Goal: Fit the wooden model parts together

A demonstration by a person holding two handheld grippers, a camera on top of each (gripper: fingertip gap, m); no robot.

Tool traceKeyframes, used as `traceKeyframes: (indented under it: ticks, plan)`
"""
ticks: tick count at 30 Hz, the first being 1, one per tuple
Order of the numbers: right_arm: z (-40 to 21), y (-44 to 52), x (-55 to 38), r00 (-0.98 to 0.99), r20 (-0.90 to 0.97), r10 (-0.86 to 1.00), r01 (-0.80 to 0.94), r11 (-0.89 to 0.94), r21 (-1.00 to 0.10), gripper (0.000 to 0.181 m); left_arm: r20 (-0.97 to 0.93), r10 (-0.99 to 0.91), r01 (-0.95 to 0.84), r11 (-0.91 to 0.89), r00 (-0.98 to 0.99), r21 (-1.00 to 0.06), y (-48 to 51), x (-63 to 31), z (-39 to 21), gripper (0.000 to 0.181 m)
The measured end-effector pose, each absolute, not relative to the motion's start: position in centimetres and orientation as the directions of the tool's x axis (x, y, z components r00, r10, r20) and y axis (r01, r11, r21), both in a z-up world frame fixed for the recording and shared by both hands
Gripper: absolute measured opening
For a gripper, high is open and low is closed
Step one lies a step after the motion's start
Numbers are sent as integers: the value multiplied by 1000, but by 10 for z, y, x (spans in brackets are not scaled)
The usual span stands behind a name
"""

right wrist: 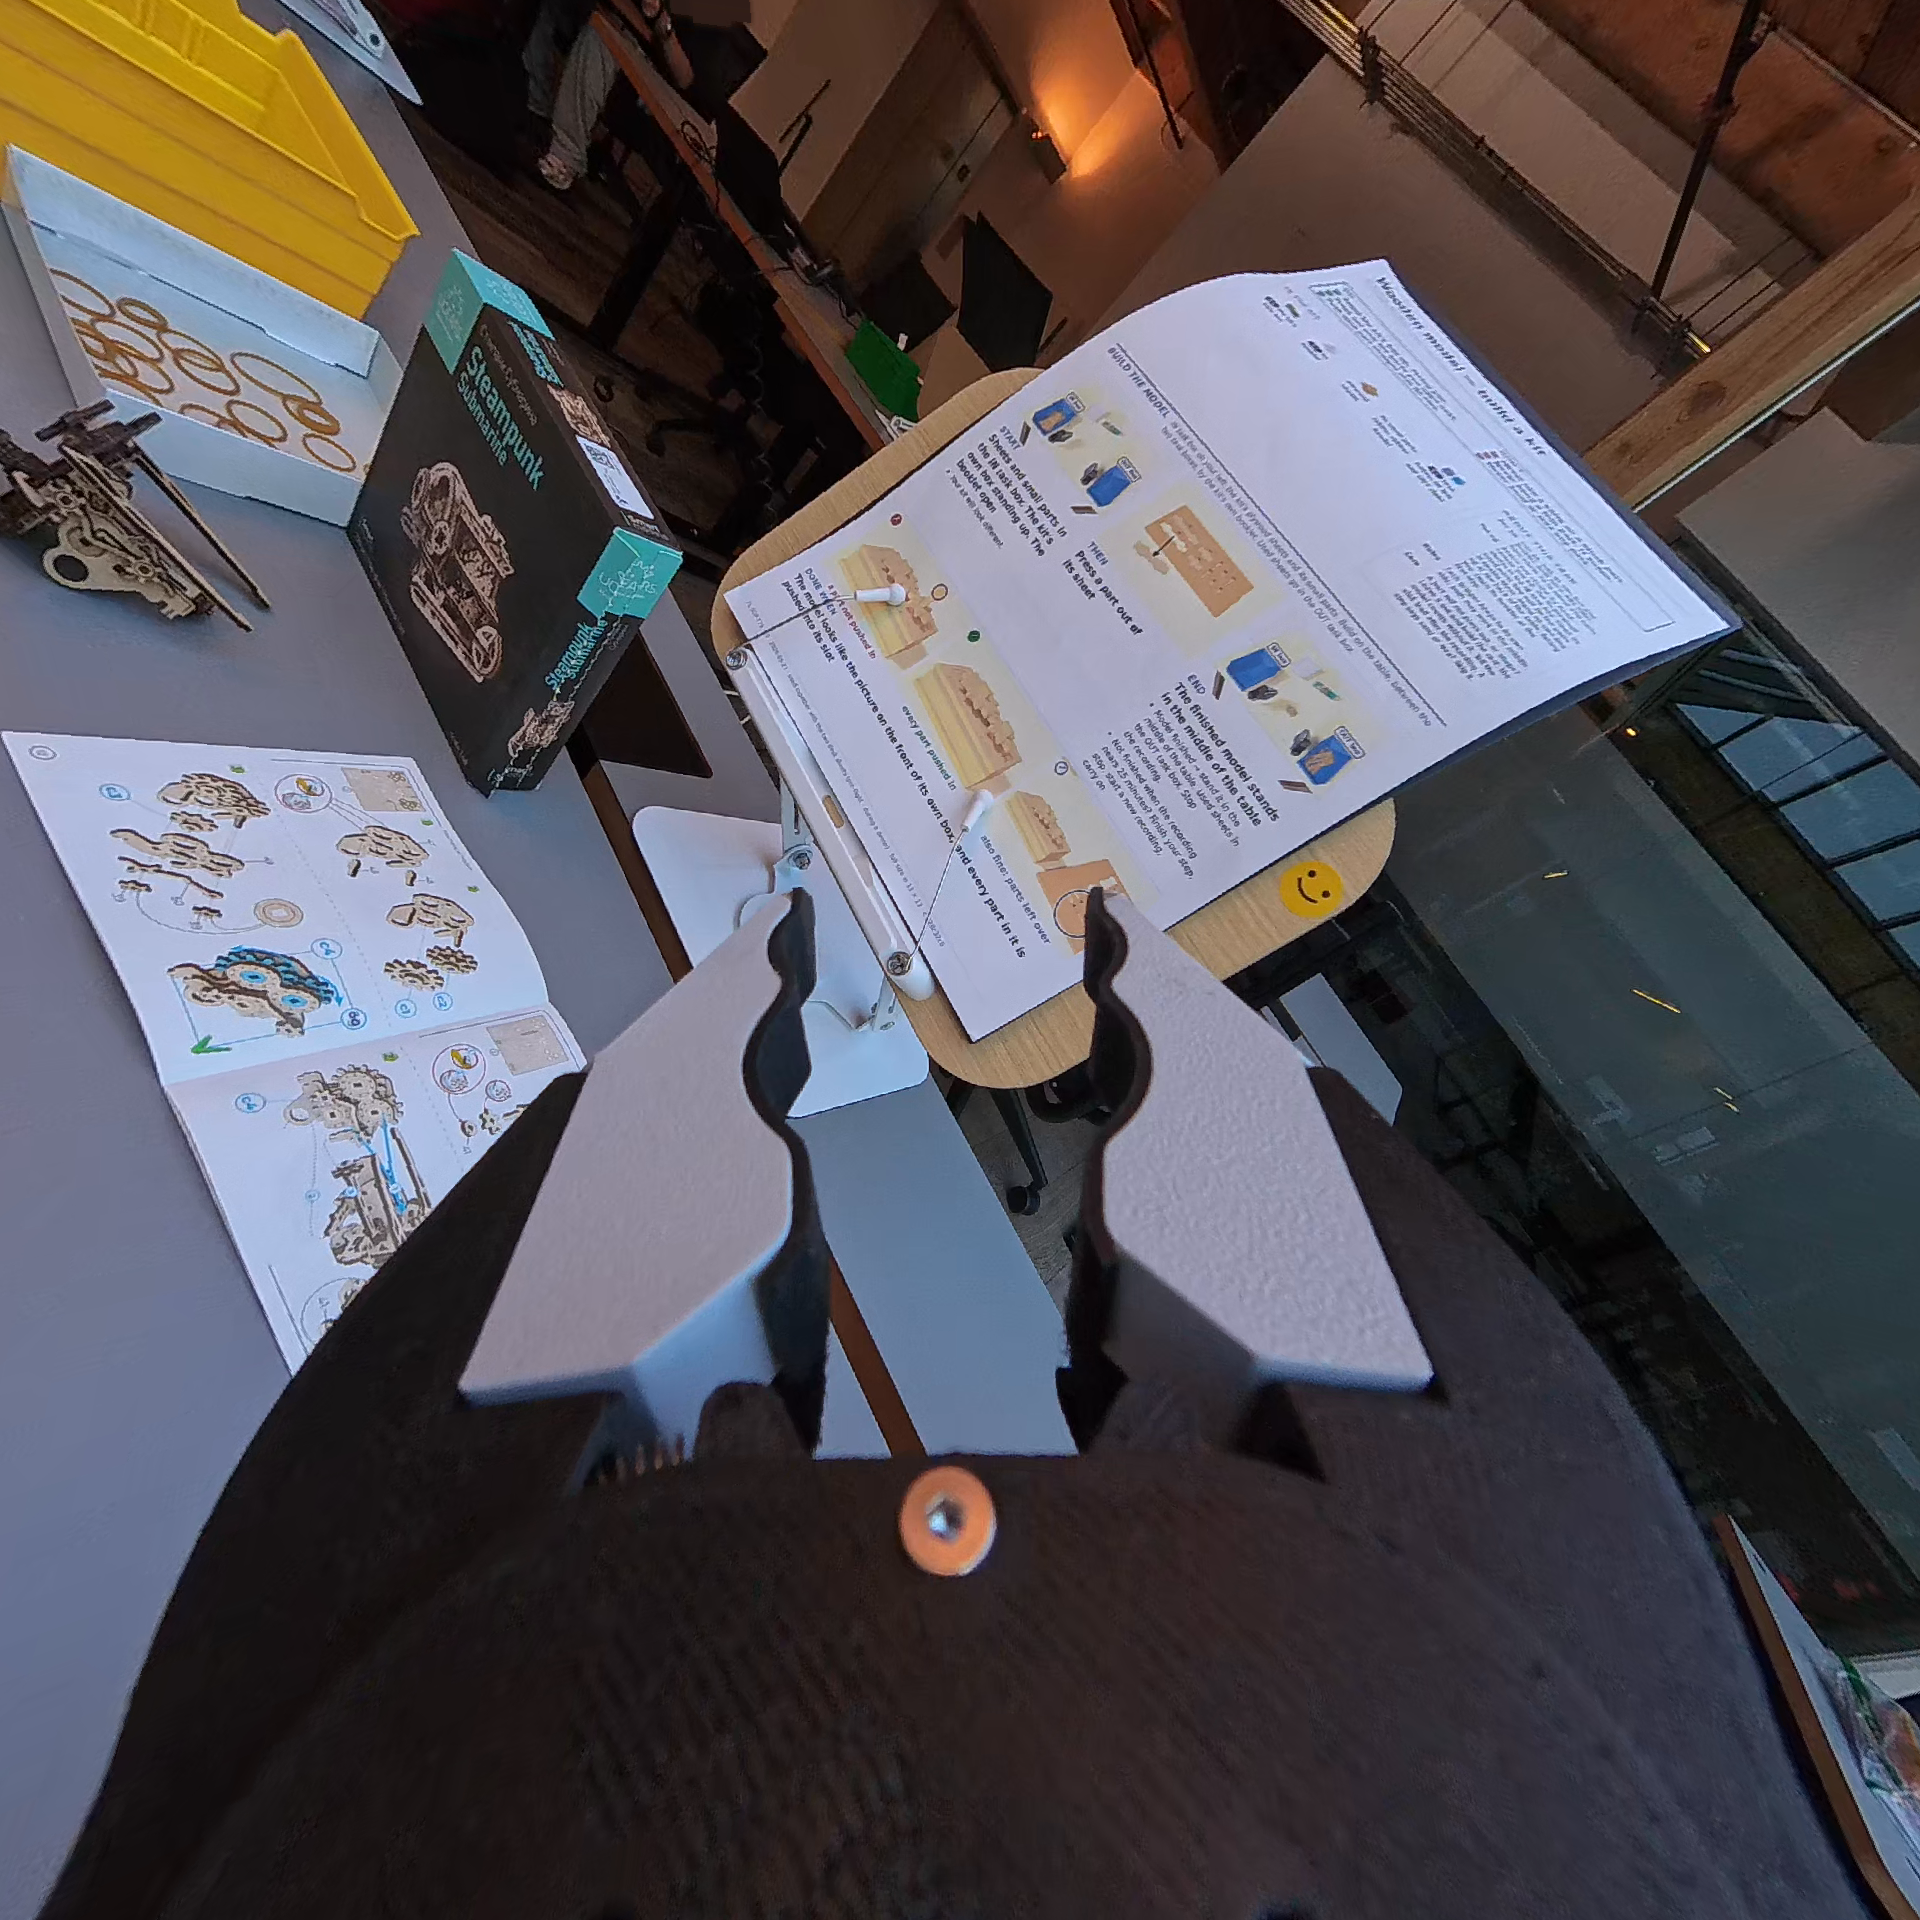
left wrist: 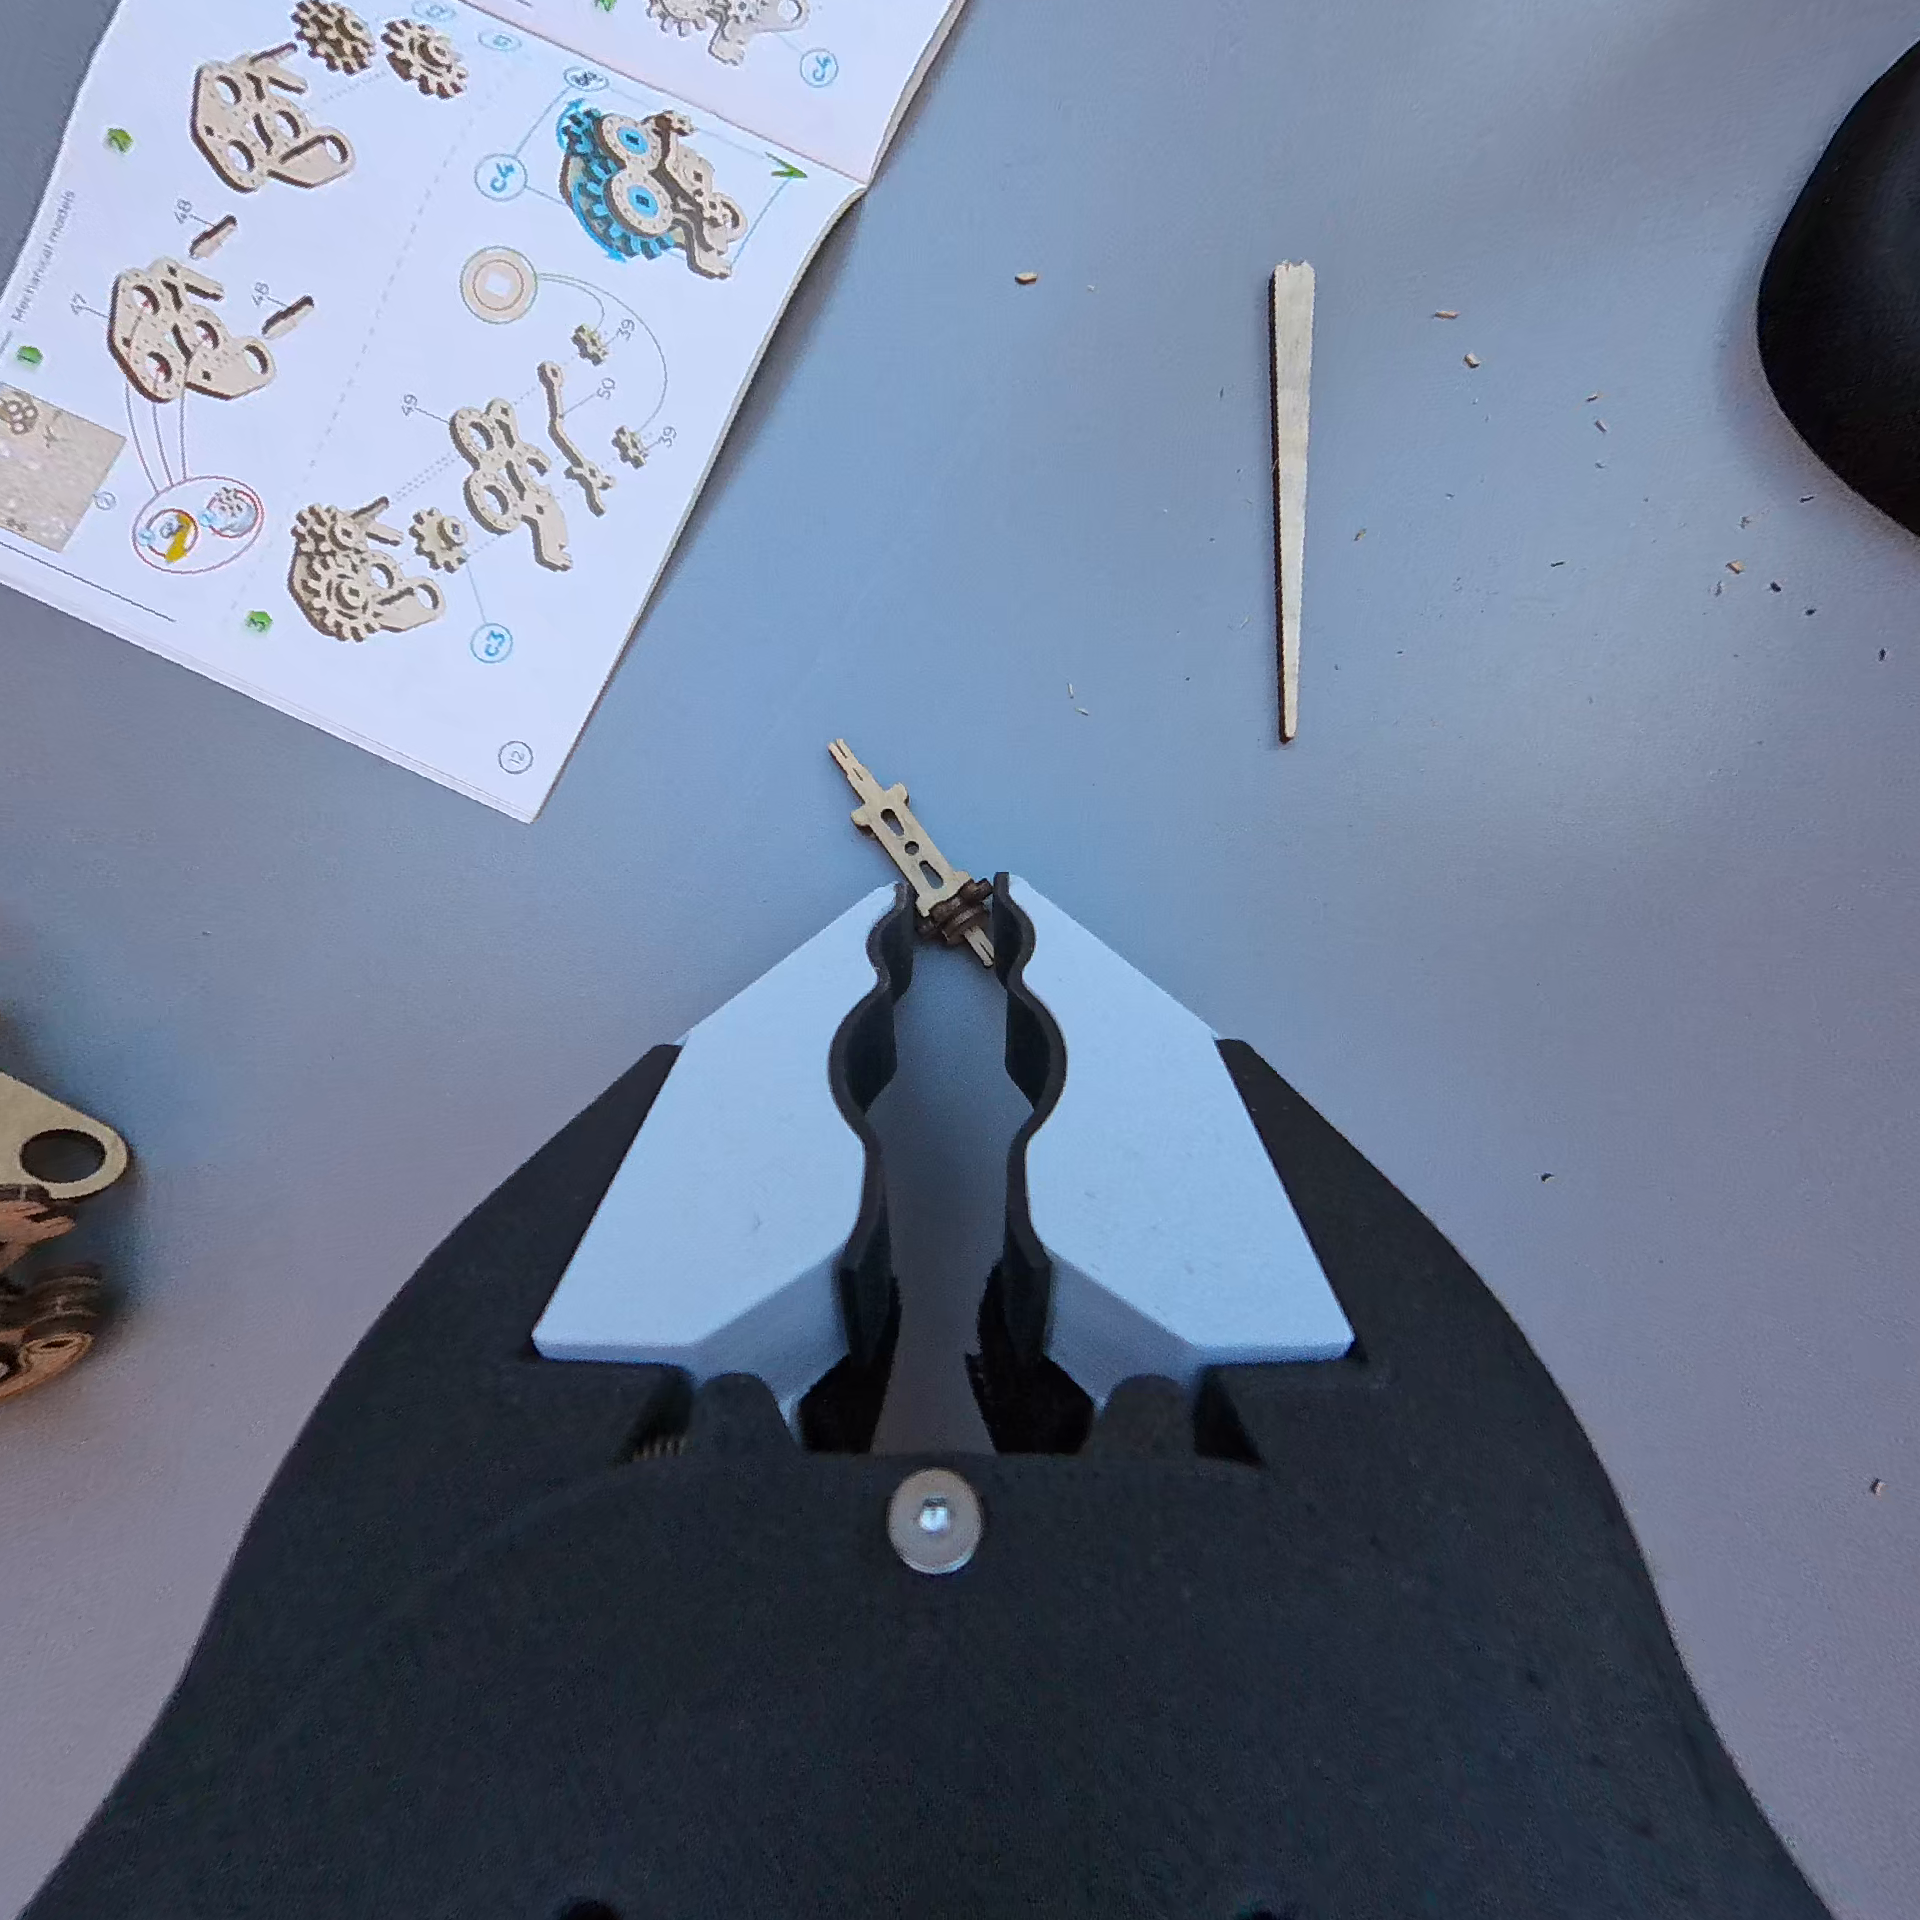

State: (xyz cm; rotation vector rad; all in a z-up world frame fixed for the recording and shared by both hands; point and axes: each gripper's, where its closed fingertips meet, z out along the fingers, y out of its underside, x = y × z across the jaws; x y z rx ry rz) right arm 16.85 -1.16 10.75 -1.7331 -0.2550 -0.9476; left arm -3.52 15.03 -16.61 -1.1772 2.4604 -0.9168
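In the left wrist view my left gripper (left wrist: 951, 899) is nearly closed around a small wooden axle (left wrist: 899, 831) with dark discs on its shaft. The discs sit between the fingertips and seem to touch both. The axle's slotted end sticks out forward over the grey table (left wrist: 1039, 520). A part-built wooden model (left wrist: 52, 1226) lies at the left edge; it also shows in the right wrist view (right wrist: 94, 509). My right gripper (right wrist: 945, 914) is open and empty, raised past the table's edge and pointing at a sheet on a stand (right wrist: 1195, 623).
An open instruction booklet (left wrist: 416, 364) lies far left. A tapered wooden stick (left wrist: 1288, 499) and wood crumbs lie to the right, a black object (left wrist: 1860, 312) at the right edge. The kit box (right wrist: 509, 540), a white tray of rings (right wrist: 197, 364) and a yellow bin (right wrist: 208, 135) stand behind. From my left tips it is roughly 10 cm to the tapered wooden stick (left wrist: 1288, 499); from my right, 30 cm.
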Motion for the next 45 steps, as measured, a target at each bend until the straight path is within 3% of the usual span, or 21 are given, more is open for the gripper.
traceKeyframes:
  ticks: [7,11,15,18,25,35,38,42,45]
  plan:
    - [103,-7,167,676,689,-261,585,-379,-717,51,-41,-763,-558,508,-646,-657,152,-31,-163,12]
    - [90,14,144,800,579,-156,523,-289,-802,51,-154,-731,-443,552,-665,-706,149,-25,-149,12]
    - [43,51,80,944,236,229,290,-243,-926,44,-345,-660,-257,639,-668,-726,145,-21,-131,12]
    - [4,78,49,924,-25,381,106,-319,-942,44,-411,-622,-178,669,-667,-722,138,-24,-123,12]
    - [-73,104,-9,697,-558,451,-212,-614,-760,36,-586,-498,-6,765,-639,-644,121,-30,-112,12]
    - [-104,113,-25,646,-650,400,-261,-684,-681,31,-614,-434,47,791,-659,-610,109,-37,-114,12]
    - [-108,110,-37,608,-671,425,-245,-703,-668,1,-606,-426,46,793,-672,-607,108,-39,-117,13]
    - [-110,116,-39,645,-622,443,-228,-665,-711,0,-595,-423,25,801,-683,-598,114,-39,-122,13]
    - [-111,122,-40,681,-585,440,-230,-630,-742,0,-511,-478,-37,755,-714,-654,125,-42,-120,22]
